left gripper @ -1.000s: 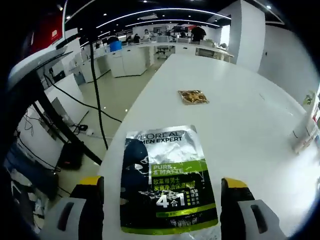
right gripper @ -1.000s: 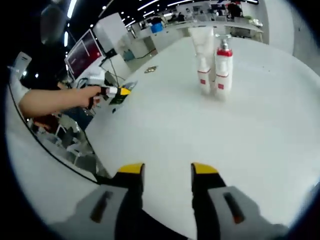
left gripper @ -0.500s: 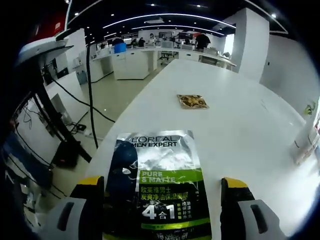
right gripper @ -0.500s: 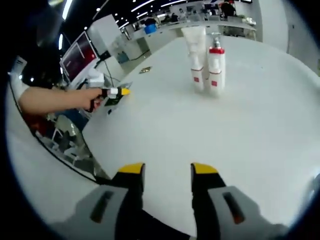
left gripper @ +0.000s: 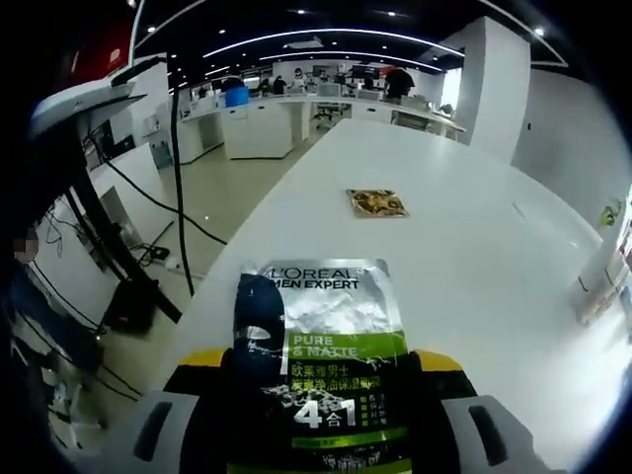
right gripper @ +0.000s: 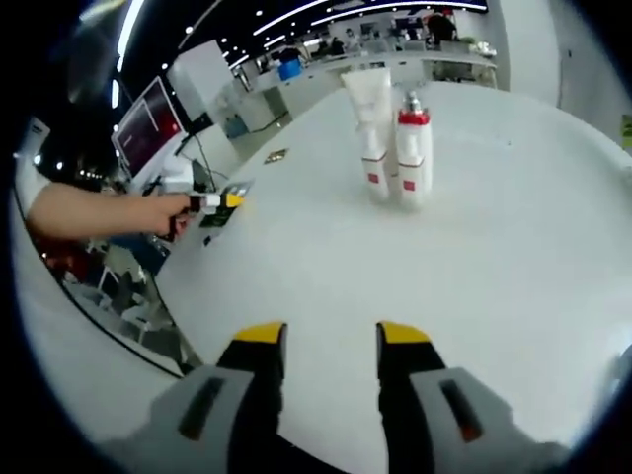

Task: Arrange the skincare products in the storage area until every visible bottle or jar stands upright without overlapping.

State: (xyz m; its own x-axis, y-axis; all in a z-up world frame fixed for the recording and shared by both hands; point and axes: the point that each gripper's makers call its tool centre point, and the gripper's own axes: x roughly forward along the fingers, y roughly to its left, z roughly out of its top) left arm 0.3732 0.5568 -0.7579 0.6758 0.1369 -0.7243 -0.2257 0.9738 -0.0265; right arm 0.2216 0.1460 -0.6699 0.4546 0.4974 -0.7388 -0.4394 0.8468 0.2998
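Note:
A black, green and silver L'Oreal Men Expert sachet (left gripper: 321,336) lies flat near the edge of the white table (left gripper: 474,247). My left gripper (left gripper: 318,360) is shut on it, with the yellow-tipped jaws pressing its two long sides. In the right gripper view the left gripper (right gripper: 222,200), held by a hand, is seen at the table's left edge with the sachet (right gripper: 213,215). A white tube (right gripper: 367,133) and a white bottle with a red collar (right gripper: 412,148) stand upright, side by side and touching. My right gripper (right gripper: 331,341) hangs open above bare table, well short of them.
A small gold sachet (left gripper: 375,202) lies flat farther along the table, and is also in the right gripper view (right gripper: 276,155). White bottles (left gripper: 604,281) stand at the right edge of the left gripper view. Black cables and a stand (left gripper: 118,197) sit past the table's left edge.
The left jaws have closed inward onto the sides of the sachet. The right gripper stays open; its view has drifted slightly, so the tube and bottle sit a little more to the left.

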